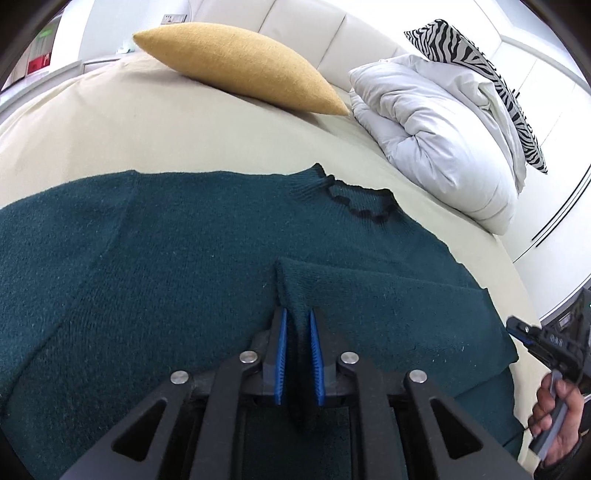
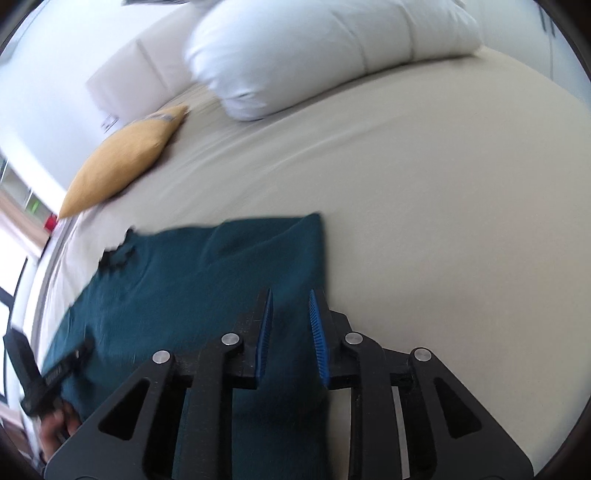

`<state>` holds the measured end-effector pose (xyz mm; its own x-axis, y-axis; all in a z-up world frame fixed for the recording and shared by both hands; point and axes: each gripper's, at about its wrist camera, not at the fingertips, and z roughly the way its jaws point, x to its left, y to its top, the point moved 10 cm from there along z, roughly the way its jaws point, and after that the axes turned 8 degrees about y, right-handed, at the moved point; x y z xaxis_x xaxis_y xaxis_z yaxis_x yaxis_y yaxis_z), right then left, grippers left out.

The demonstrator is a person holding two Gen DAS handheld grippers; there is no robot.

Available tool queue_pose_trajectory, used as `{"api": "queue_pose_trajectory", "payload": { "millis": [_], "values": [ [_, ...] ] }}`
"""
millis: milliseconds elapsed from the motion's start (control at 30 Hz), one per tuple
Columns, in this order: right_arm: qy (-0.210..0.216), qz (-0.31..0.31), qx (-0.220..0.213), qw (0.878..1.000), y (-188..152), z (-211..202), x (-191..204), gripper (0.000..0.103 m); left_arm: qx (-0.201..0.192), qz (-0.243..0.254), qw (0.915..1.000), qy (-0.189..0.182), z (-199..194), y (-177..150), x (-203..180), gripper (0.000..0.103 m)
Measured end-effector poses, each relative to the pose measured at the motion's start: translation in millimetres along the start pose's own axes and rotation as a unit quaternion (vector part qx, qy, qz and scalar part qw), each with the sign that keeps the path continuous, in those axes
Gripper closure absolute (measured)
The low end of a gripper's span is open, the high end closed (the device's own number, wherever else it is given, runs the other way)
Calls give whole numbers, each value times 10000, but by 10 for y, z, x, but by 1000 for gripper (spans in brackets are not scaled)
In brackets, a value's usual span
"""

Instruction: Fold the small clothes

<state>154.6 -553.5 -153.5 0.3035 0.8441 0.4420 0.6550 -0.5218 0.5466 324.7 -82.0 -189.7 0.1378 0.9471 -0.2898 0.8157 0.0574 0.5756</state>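
A dark teal knitted sweater (image 1: 177, 251) lies spread flat on a cream bed sheet (image 1: 110, 122), its neckline (image 1: 354, 199) trimmed with a black scalloped edge and turned toward the pillows. One sleeve (image 1: 369, 291) is laid across the body of the garment, and a fold of that sleeve rises into the left gripper (image 1: 297, 317), whose blue ribbed pads (image 1: 281, 354) are pinched on the knit fabric. In the right wrist view the sweater (image 2: 207, 280) shows a straight folded side edge running toward the camera, and the right gripper (image 2: 291, 306) hangs above that edge with its blue pads (image 2: 318, 339) standing apart and nothing between them; this view is smeared by motion. The right gripper (image 1: 517, 326) also shows at the margin of the left wrist view, just beside the sweater's hem, held by a bare hand (image 1: 557, 421). The left gripper's black body (image 2: 55, 369) appears in the right wrist view with a strip of white lettering on it, too blurred to read. Beyond the sweater, a mustard yellow cushion (image 1: 240, 62) rests against a white padded headboard (image 1: 314, 26), a bunched white duvet (image 1: 443, 133) lies next to it, and a zebra-striped pillow (image 1: 480, 74) sits behind the duvet. A red item (image 1: 37, 62) with unreadable markings stands on a shelf past the bed's corner.
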Motion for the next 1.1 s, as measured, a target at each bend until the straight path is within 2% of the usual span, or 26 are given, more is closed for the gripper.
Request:
{"api": "queue_pose_trajectory", "payload": {
  "millis": [67,133,233,267,300,367,400,467,500,600,633,667,733,767,800,867,967,1000,1033,1067,1100],
  "values": [
    [-386,-486,442,9971,-271,113,8,83,-15,-31,10000,-30,5,-6,14,88],
    [-307,-586,338,9972,-328,101,-60,84,-17,-67,10000,-71,3,-8,28,87],
    [-427,-32,274,9987,-280,-73,-303,83,-18,-126,9998,-164,2,-15,52,87],
    [-593,67,218,9980,-256,-142,-373,83,-21,-147,9997,-188,4,-17,58,87],
    [-846,108,84,9963,-215,-250,-432,78,-28,-156,9997,-200,3,-18,56,87],
    [-586,92,-85,9982,-179,-344,-320,78,-40,-157,9997,-208,3,-19,49,87],
    [-383,-24,-141,9992,-175,-366,-189,78,-42,-153,9997,-201,5,-18,48,86],
    [-270,-379,-160,9988,-198,-341,26,78,-45,-147,9997,-194,3,-18,43,87],
    [-242,-544,-107,9982,-240,-289,109,78,-39,-156,9997,-201,5,-19,46,87],
    [-412,-688,510,9955,-454,44,88,79,51,-225,9994,-265,-15,-34,47,87],
    [-364,-802,352,9955,-444,43,71,79,99,-261,9992,-302,-44,-51,54,86],
    [-346,-784,299,9959,-434,6,54,79,142,-289,9990,-307,-89,-68,67,84],
    [-694,-413,139,9966,-391,-221,-57,76,151,-325,9989,-310,-237,-106,104,70],
    [-692,-274,18,9972,-344,-315,-96,76,121,-381,9987,-316,-366,-130,148,58],
    [-553,-133,-157,9983,-315,-460,-87,76,48,-464,9984,-305,-522,-153,219,44],
    [-389,-62,-443,9982,-287,-726,19,76,-146,-649,9974,-260,-815,-194,413,29],
    [-78,-241,-649,9976,-346,-1053,323,74,-373,-1181,9917,-334,-1303,-288,950,28],
    [148,-323,-636,9973,-417,-1137,510,61,-444,-1412,9885,-320,-1432,-315,1161,28],
    [287,-356,-650,9968,-474,-1196,617,45,-560,-1848,9808,-281,-1619,-360,1516,28],
    [450,-381,-698,9958,-538,-1243,746,41,-655,-2236,9721,-257,-1758,-405,1808,28],
    [654,-403,-733,9943,-617,-1299,884,40,-792,-2709,9591,-201,-1923,-470,2169,28]
  ]
}}
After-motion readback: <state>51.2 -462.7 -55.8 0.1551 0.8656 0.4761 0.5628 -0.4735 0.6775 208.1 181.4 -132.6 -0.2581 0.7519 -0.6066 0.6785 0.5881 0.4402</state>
